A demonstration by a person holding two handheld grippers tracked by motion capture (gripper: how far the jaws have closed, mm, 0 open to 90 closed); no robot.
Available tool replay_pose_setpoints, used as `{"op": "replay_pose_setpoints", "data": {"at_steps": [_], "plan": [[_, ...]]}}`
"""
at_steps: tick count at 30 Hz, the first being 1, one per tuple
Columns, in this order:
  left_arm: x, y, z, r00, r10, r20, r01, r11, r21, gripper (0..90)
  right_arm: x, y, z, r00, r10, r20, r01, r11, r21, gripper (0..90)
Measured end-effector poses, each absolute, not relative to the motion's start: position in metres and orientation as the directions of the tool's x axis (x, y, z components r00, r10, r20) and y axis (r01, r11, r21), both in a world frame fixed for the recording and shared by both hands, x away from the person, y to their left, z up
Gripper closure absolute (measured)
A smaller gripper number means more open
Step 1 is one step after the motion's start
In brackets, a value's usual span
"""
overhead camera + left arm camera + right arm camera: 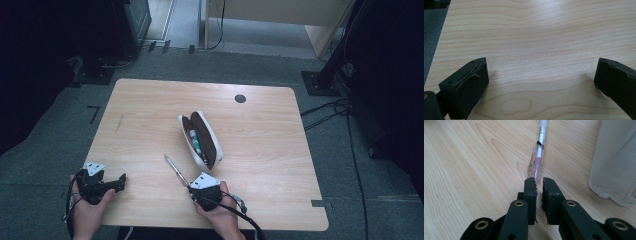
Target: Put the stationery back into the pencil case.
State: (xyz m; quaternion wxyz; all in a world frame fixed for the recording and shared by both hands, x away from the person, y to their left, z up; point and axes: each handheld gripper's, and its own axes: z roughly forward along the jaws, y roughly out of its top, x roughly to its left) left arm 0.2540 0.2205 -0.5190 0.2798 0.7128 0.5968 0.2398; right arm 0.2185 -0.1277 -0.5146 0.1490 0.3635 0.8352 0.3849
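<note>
The right gripper's fingers (532, 188) are clenched on the near tip of a pen (538, 157), pinching only the very end of its clear barrel; the rest runs out ahead of them, lying on the bench (469, 170). With so short a bite, I'd say the pen could swivel or slip once it comes up, so a slow lift with the wrist kept level looks wise, letting the far end leave the wood last. From above, the right gripper (192, 188) sits near the front edge of the bench (150, 100), and the pen (175, 169) stretches from it away from the person and a little leftward, its long axis slanting much like the open pencil case (200, 138) just to its right. The pen's free end points at the far-left part of the bench, not at the case mouth, so it will likely need swinging right before going in; other pens already lie inside.

The left gripper (121, 179) rests near the front-left corner, its fingers (464, 85) released and spread wide with bare wood between them, well apart from the pen.
</note>
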Motion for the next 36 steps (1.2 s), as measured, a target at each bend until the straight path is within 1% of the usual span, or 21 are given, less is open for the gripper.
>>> {"op": "replay_pose_setpoints", "data": {"at_steps": [3,4,6,7,9,16,21,24,26,29,32,33,36], "plan": [[0.254,0.221,-0.519,0.172,0.985,0.008,0.716,-0.131,0.685,0.0,0.222,-0.123,-0.514,-0.68,0.732,0.032,0.487,0.419,0.766,68.9],[0.254,0.221,-0.519,0.172,0.985,0.008,0.716,-0.131,0.685,0.0,0.222,-0.123,-0.514,-0.68,0.732,0.032,0.487,0.419,0.766,68.9],[0.254,0.221,-0.519,0.172,0.985,0.007,0.716,-0.13,0.686,0.0,0.225,-0.119,-0.516,-0.687,0.726,0.035,0.497,0.433,0.752,64.9],[0.254,0.221,-0.519,0.172,0.985,0.008,0.716,-0.131,0.685,0.0,0.225,-0.116,-0.517,-0.686,0.727,0.031,0.503,0.443,0.743,64.8],[0.254,0.221,-0.519,0.173,0.985,0.008,0.716,-0.131,0.685,0.0,0.226,-0.114,-0.518,-0.685,0.727,0.031,0.5,0.44,0.746,65.9],[0.254,0.221,-0.519,0.172,0.985,0.008,0.716,-0.131,0.685,0.0,0.226,-0.111,-0.518,-0.691,0.723,0.023,0.491,0.445,0.749,76.8],[0.254,0.221,-0.519,0.173,0.985,0.008,0.716,-0.131,0.686,0.0,0.227,-0.112,-0.517,-0.696,0.718,0.03,0.491,0.446,0.748,77.1],[0.253,0.221,-0.519,0.173,0.985,0.008,0.717,-0.132,0.685,0.0,0.226,-0.113,-0.517,-0.7,0.712,0.048,0.493,0.433,0.755,73.0],[0.253,0.221,-0.519,0.17,0.985,0.009,0.717,-0.13,0.685,0.0,0.226,-0.113,-0.516,-0.7,0.712,0.044,0.485,0.429,0.762,66.4],[0.252,0.222,-0.519,0.159,0.987,0.007,0.718,-0.121,0.686,0.0,0.225,-0.113,-0.516,-0.696,0.716,0.045,0.487,0.426,0.762,60.1],[0.25,0.223,-0.518,0.153,0.988,-0.014,0.712,-0.1,0.695,0.0,0.225,-0.112,-0.517,-0.698,0.714,0.049,0.494,0.432,0.755,58.6],[0.249,0.222,-0.518,0.148,0.989,-0.018,0.702,-0.093,0.706,0.8,0.224,-0.112,-0.517,-0.698,0.715,0.05,0.495,0.431,0.754,58.6],[0.246,0.218,-0.516,0.132,0.991,-0.012,0.673,-0.08,0.735,14.1,0.224,-0.11,-0.518,-0.698,0.714,0.052,0.497,0.431,0.753,61.6]]}}
